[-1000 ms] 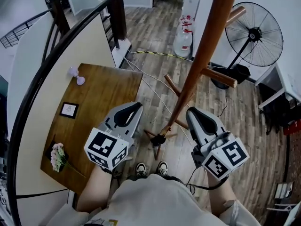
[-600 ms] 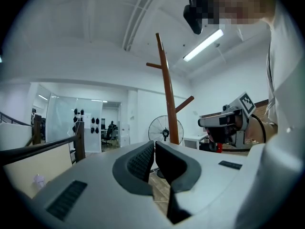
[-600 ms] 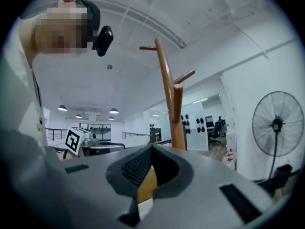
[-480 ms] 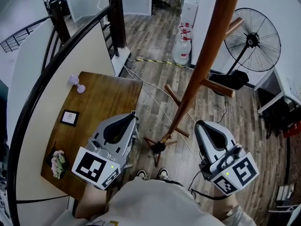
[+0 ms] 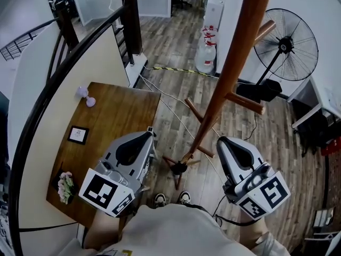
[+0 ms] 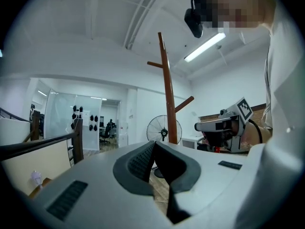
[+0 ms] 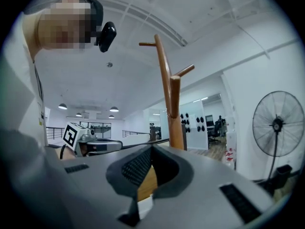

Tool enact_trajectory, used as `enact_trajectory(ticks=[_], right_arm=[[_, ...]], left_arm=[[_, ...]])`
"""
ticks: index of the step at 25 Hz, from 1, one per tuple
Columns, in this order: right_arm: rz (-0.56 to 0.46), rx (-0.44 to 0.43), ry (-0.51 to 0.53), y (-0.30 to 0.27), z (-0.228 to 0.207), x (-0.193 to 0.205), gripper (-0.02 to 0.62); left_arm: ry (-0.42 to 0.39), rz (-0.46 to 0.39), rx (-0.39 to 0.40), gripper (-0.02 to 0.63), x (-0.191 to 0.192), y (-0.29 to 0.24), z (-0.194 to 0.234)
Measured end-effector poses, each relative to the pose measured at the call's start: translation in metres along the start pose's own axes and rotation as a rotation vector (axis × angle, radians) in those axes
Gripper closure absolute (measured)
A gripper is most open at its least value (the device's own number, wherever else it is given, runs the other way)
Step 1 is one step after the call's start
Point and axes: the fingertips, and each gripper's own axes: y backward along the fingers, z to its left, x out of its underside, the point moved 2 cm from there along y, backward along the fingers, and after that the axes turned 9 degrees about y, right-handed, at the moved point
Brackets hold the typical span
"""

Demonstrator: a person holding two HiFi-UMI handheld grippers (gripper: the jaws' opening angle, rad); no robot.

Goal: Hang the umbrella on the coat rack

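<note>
Standing at the coat rack (image 5: 234, 73), holding left tool (image 5: 145, 137) and right tool (image 5: 221, 141) closed on nothing. No umbrella in any view. Probably before pickup: next, locate and grip it.

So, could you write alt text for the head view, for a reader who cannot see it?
From above: a person holds the left gripper and the right gripper, both shut and empty, on either side of a wooden coat rack. A wooden table with a picture frame and flowers stands at left, a fan at upper right. No umbrella shows.
</note>
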Motion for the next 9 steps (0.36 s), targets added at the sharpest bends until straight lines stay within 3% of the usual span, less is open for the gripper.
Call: enact_trajectory(ticks=[9], right_arm=[[0.014,0.015,-0.008,-0.0036,-0.0116,0.0086,0.592]], left_arm=[[0.001,-0.024,0.028,0.601,0.0009,-0.0075,-0.001]])
